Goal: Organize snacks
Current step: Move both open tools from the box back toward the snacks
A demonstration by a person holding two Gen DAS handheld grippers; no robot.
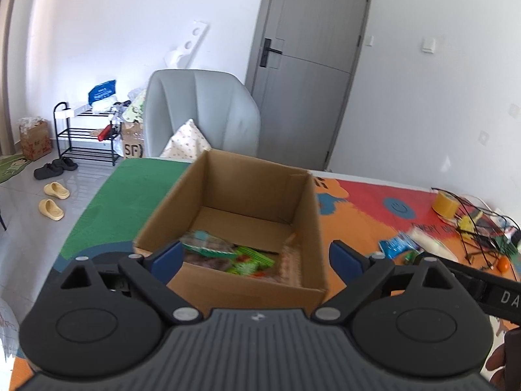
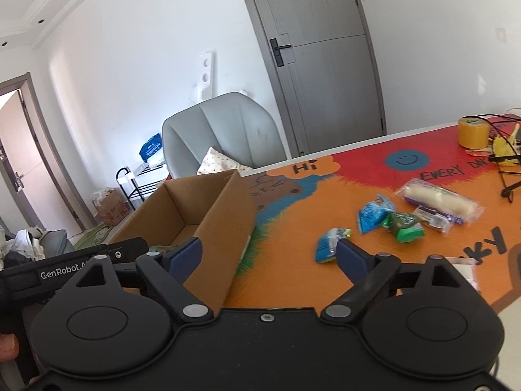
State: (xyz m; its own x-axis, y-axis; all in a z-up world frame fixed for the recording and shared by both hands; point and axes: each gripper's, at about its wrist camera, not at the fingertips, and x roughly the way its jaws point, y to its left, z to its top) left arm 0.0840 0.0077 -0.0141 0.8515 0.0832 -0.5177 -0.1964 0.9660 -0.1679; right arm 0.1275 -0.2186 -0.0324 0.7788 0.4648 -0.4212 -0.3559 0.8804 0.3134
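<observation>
Covering the table, a colourful printed mat (image 2: 293,228) is filling the lower half of both views. Nearest the lens, the left gripper (image 1: 255,254) is hanging with jaws spread wide and nothing between them, just over the near wall of an open cardboard box (image 1: 306,215) — several snack packets (image 1: 228,254) are lying on its floor. The right gripper (image 2: 268,254) is likewise gaping wide and empty, straddling the box's right side. Just beyond its right finger, loose snacks (image 2: 390,221) are lying scattered at centre right. Farther back, a roll of yellow tape (image 2: 472,132) is standing at the upper right — behind everything, a grey chair (image 2: 224,130) and grey door (image 2: 325,58).
</observation>
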